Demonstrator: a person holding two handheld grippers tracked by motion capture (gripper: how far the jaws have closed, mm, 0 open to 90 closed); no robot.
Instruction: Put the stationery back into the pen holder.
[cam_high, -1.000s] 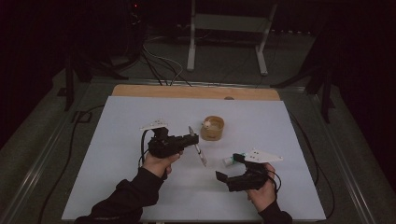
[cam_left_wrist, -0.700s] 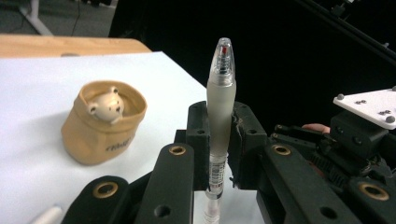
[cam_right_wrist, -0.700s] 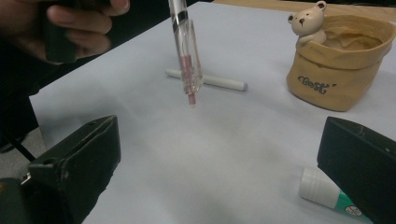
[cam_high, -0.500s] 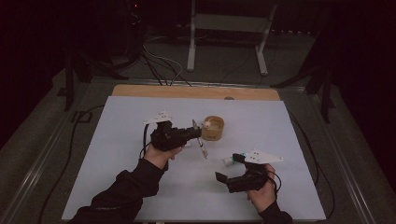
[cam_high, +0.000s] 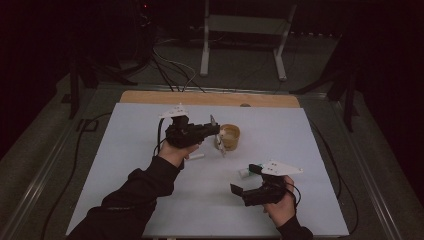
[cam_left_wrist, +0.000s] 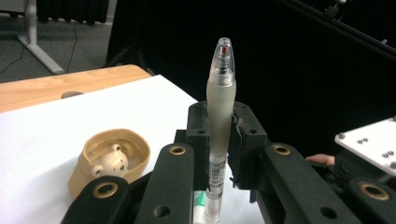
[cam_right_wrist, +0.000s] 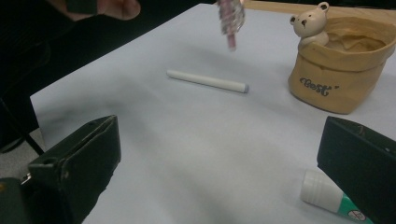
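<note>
My left gripper (cam_high: 215, 132) is shut on a clear pen (cam_left_wrist: 219, 116) with a frosted grip, holding it upright above the table. The pen (cam_high: 218, 142) hangs just left of a tan paper-bag-style cup (cam_high: 230, 136) that has a small bear figure (cam_left_wrist: 112, 162) at its rim. In the right gripper view the pen's lower end (cam_right_wrist: 229, 18) hovers above the sheet, left of the cup (cam_right_wrist: 341, 70). My right gripper (cam_high: 243, 178) rests low near the front right, jaws wide open (cam_right_wrist: 219, 163) with nothing between them.
A white capped stick (cam_right_wrist: 208, 80) lies on the white sheet (cam_high: 125, 150) between the two hands. A green-and-white marker (cam_right_wrist: 331, 193) lies by my right gripper's right jaw. A wooden strip (cam_high: 150, 97) edges the table's far side, with cables and a stand beyond.
My left hand has lifted the pen and carried it away from me and rightward, closer to the cup. The right hand has stayed where it was.
</note>
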